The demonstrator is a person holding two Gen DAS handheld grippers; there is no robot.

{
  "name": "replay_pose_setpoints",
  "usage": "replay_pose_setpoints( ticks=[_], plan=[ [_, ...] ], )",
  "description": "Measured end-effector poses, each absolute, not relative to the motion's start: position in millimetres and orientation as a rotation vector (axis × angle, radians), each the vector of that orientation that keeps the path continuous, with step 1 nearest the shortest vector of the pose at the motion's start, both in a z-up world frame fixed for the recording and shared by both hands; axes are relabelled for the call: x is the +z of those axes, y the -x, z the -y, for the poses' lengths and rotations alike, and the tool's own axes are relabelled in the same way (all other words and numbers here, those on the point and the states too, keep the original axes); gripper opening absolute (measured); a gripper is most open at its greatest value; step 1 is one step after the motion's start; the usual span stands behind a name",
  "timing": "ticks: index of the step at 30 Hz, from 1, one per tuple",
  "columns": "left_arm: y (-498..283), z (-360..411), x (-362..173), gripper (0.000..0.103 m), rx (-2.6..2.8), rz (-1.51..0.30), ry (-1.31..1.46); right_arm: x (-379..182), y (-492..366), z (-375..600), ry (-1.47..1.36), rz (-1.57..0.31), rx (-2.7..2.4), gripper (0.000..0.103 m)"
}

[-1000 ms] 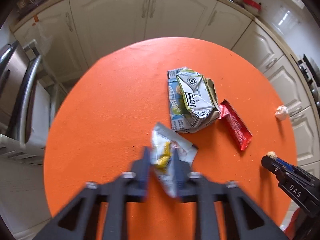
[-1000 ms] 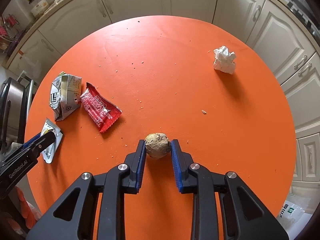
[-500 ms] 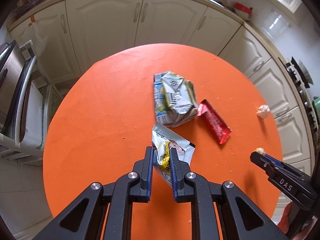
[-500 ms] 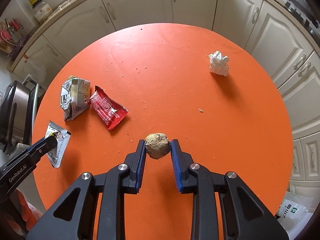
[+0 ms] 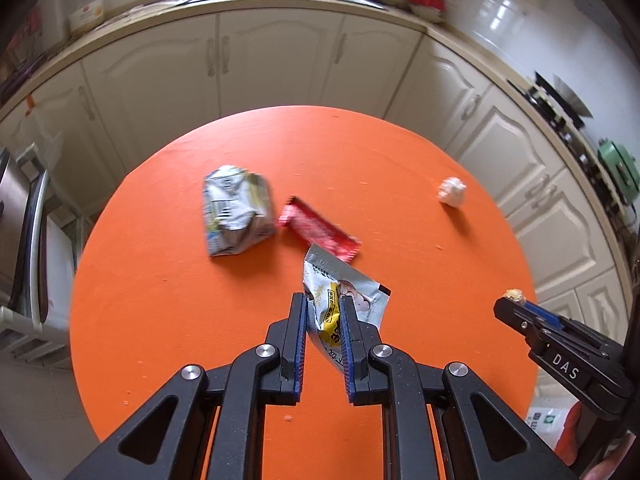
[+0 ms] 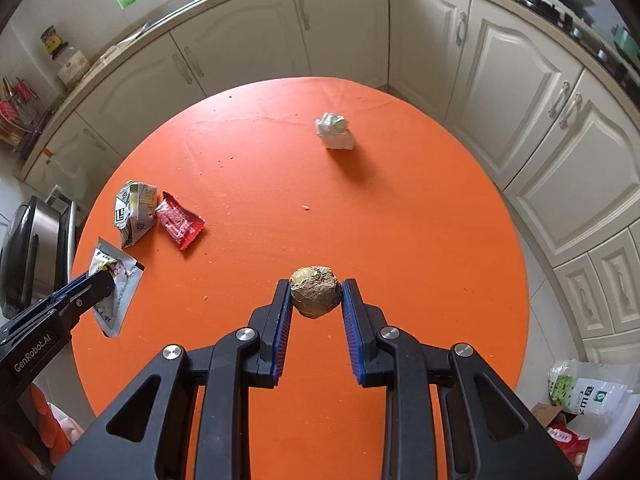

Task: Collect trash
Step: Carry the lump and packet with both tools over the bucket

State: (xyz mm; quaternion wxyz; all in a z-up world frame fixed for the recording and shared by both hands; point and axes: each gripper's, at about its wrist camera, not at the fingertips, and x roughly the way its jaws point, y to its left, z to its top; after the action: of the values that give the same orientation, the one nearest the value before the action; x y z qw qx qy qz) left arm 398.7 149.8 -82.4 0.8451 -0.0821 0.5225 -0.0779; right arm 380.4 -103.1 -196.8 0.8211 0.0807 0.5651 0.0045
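left wrist view – left gripper point(image 5: 324, 312) pinches a silver wrapper point(image 5: 340, 292); right gripper point(image 6: 316, 300) clamps a brown lump point(image 6: 315, 291). both loads are lifted – a bin comes next, none in sight.

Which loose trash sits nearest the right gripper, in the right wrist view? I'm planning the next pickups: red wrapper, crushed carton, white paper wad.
From the right gripper:
1. Red wrapper, on its left.
2. Crushed carton, just beyond the wrapper, further left.
3. White paper wad, far side of the table, ahead.
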Motion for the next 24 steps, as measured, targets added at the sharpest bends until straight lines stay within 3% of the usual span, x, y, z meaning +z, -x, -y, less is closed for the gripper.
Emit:
replay_pose_setpoints(
  ticks=[13, 24],
  plan=[
    [-377, -7, -68, 0.011, -0.336, -1.085, -0.042, -181, -318, 224, -0.303, -1.137, -0.147, 0.025],
    [-379, 128, -93, 0.011, -0.470, -1.118, -0.212, -185, -264, 352, -0.435, -1.113, -0.341, 0.025]
  ],
)
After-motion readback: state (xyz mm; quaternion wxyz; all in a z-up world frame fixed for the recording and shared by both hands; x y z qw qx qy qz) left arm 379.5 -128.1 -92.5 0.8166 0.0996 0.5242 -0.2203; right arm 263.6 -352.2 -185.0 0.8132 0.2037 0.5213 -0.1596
